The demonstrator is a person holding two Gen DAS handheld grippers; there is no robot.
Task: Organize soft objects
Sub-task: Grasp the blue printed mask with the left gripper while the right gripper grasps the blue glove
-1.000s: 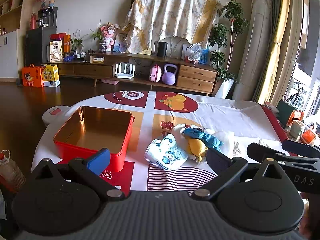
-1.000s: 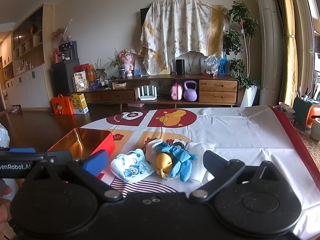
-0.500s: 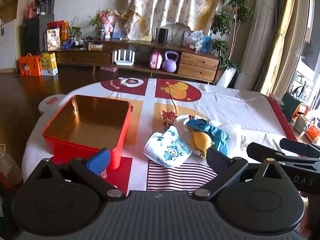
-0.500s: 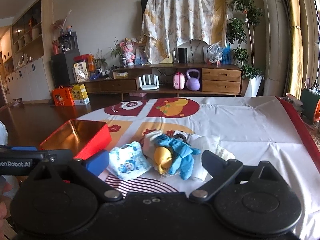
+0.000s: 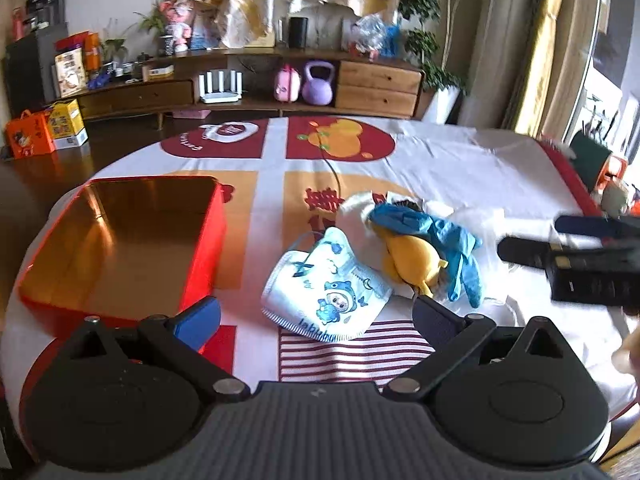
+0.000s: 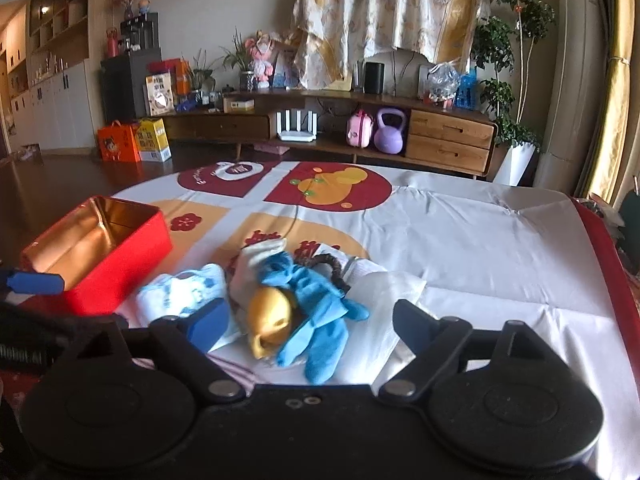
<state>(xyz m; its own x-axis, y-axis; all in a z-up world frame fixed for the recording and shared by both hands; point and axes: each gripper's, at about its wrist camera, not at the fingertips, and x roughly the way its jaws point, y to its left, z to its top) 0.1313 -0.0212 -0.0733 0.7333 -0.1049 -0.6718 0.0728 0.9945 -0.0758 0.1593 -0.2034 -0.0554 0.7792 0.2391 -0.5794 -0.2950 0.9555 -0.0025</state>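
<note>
Both handheld grippers hover over the cloth-covered counter [image 5: 460, 160], jaws released and grasping nothing. The left gripper [image 5: 316, 312] faces the soft objects from the near edge. The right gripper [image 6: 310, 322] comes in from its 3 o'clock side and shows there as a blurred dark shape [image 5: 576, 256].

One open red tin box [image 5: 120, 240], its gold inside bare, sits at 9 o'clock of the pile, apart from it.

The pile itself lies mid-counter. One printed child's face mask [image 5: 326, 292], white with blue cartoon figures, lies flattest and nearest the box; in the left view its long axis runs from 10 to 4 o'clock. One yellow soft toy [image 5: 412, 258] lies just beside it at 3 o'clock, its long axis on much the same slant, narrow end toward the near edge. One blue glove [image 5: 440, 240] drapes over the toy, fingers trailing toward 5 o'clock. White cloths [image 6: 384, 292] lie beneath and behind these; how many I cannot tell. One dark braided band [image 6: 332, 264] curls at the pile's far side.
</note>
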